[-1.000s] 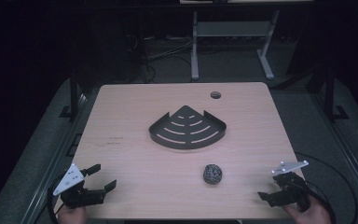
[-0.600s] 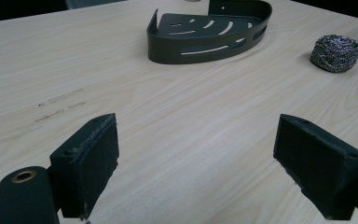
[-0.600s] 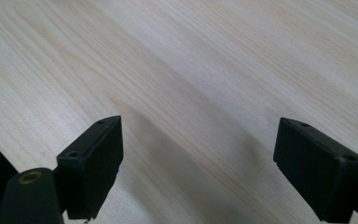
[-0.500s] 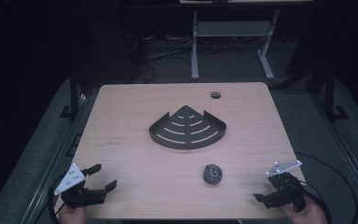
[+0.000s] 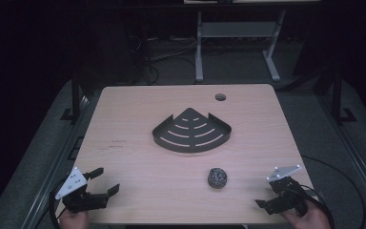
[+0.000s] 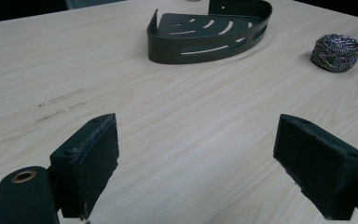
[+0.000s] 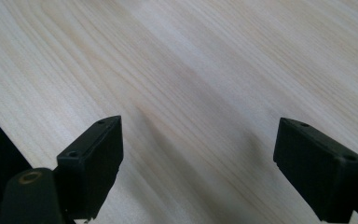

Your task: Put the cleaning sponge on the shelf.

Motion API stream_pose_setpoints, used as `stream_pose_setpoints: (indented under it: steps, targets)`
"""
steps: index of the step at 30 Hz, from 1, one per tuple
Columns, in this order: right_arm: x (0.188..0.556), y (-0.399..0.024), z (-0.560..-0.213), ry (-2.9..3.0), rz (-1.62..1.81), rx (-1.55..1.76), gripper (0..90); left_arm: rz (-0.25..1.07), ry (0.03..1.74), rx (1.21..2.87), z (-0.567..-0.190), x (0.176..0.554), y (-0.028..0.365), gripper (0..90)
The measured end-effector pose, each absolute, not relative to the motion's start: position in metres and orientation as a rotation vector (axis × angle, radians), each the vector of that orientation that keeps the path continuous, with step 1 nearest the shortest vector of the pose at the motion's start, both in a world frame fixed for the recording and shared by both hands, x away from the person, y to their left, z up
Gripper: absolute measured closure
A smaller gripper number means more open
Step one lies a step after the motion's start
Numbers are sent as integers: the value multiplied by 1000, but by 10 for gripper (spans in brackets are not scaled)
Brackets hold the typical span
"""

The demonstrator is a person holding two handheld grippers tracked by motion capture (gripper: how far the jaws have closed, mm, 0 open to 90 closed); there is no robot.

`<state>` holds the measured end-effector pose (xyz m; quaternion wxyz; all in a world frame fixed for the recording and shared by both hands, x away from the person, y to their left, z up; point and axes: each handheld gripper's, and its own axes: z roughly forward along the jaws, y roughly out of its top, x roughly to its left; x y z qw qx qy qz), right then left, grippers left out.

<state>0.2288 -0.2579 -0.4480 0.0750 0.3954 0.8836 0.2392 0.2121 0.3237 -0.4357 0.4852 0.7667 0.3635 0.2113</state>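
While both grippers sit low at the near edge, the table [image 5: 124, 109] carries a dark slotted tray [image 5: 192, 131] at its middle, curved wall toward the near edge, point toward the far edge. The left gripper [image 5: 105, 181] is by the near left corner, jaws spread wide with nothing between them. The right gripper [image 5: 272, 196] is by the near right corner, jaws likewise wide over bare wood. A steel wool ball [image 5: 217, 177] lies between tray and near edge, right of centre. A small hole [image 5: 220, 97] sits near the far edge.
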Motion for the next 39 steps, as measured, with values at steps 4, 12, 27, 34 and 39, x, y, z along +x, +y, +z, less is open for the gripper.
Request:
stream_pose_setpoints:
  steps: [4,12,27,34,39]
  targets:
    - [229,-254,-449,2667,713,1170,153,522,880,1869,-435,212,324,133]
    - [229,-244,-448,2700,709,1128,153,517,884,1869,-435,212,324,133]
    - [231,-226,-444,2741,703,1049,153,518,883,1872,-436,212,324,133]
    - [233,-220,-443,2757,691,1023,153,518,883,1872,-436,212,324,133]
    - [235,-213,-440,2774,681,991,153,519,882,1874,-436,211,324,133]
